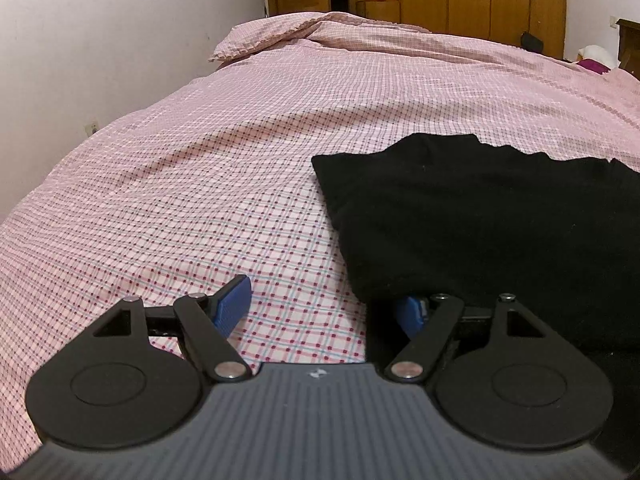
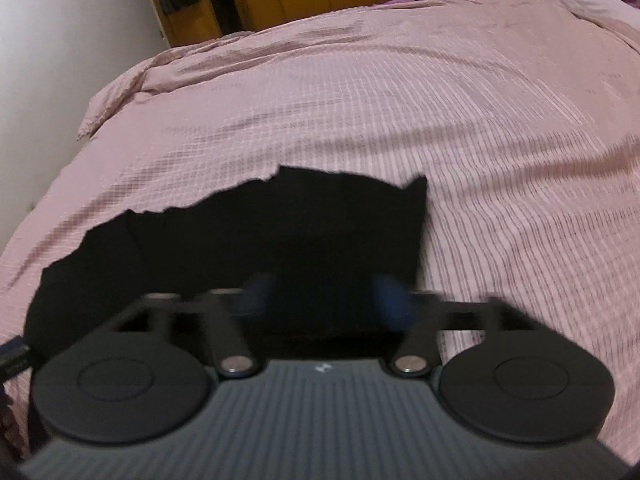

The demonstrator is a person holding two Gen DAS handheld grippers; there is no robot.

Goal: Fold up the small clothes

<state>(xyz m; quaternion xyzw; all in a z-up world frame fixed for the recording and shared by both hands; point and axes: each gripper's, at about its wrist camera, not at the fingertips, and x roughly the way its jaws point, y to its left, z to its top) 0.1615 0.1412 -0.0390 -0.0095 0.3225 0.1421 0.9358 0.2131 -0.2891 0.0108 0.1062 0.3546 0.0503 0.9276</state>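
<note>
a black garment [image 1: 480, 220] lies flat on the pink checked bedspread [image 1: 180, 180], near the front edge of the bed, its far edge ragged and uneven; it looks partly folded already, with one layer lying over another on the right, though against so dark a cloth i cannot be sure; the left gripper [image 1: 324, 308] sits low at the garment's near left corner, fingers spread wide, one blue pad over bare bedspread and the other tucked at or under the cloth's edge, gripping nothing; the right gripper [image 2: 324, 300] hovers over the near edge of the same garment [image 2: 280, 232], its picture blurred, fingers also apart with cloth showing between them, not closed on it as far as i can tell; i judge this to be the moment of taking hold for a fold; next each gripper needs to pinch its near corner, then lift and carry that edge toward the far side, both keeping level so the cloth does not bunch
</note>
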